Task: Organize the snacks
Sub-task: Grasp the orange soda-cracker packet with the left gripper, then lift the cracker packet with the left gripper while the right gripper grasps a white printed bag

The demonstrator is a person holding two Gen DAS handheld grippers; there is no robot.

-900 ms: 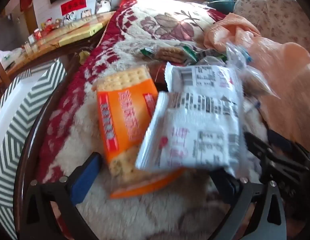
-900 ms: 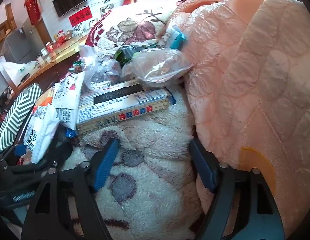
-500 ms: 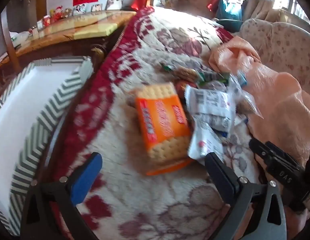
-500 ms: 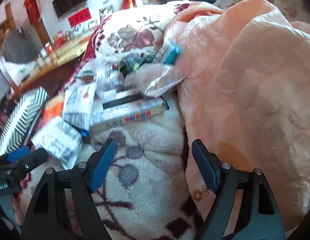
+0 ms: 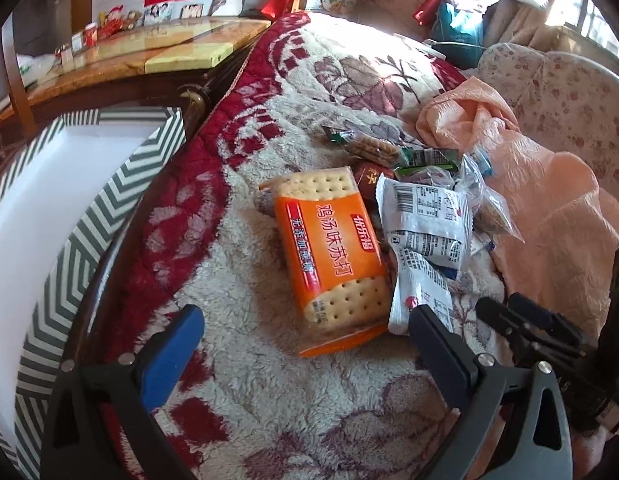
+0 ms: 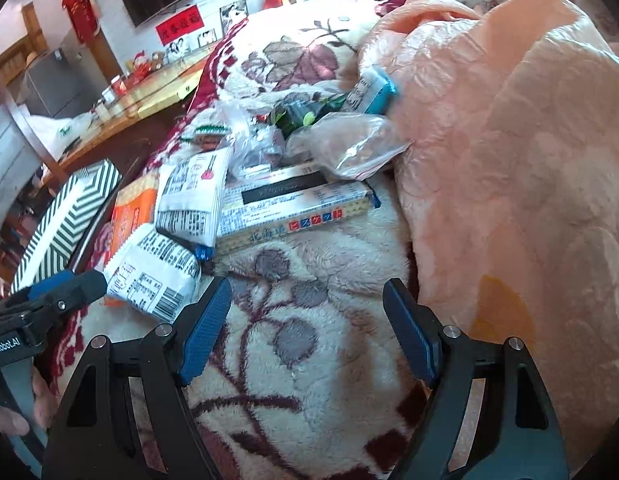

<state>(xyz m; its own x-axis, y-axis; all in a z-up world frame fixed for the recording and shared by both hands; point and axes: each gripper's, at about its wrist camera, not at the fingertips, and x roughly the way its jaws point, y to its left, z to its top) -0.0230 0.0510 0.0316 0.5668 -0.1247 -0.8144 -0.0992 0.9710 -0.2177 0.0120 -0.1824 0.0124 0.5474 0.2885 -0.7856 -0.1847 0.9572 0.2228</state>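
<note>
Left hand-held gripper (image 5: 305, 336) spread wide, empty, hovering over the floral blanket (image 5: 269, 400). Right hand-held gripper (image 6: 307, 320) likewise wide and empty. Orange cracker pack (image 5: 329, 256) flat on the blanket, just beyond the left fingers, touching white snack packets (image 5: 425, 216) at its right. Long biscuit box (image 6: 293, 208) lying behind them. Chevron-striped box (image 5: 89, 216) at left.

Glossy plastic wraps the orange cracker pack (image 5: 329, 256), lying on a fluffy cloth blanket (image 5: 269, 380) beside crinkled peach fabric (image 6: 509, 160).
</note>
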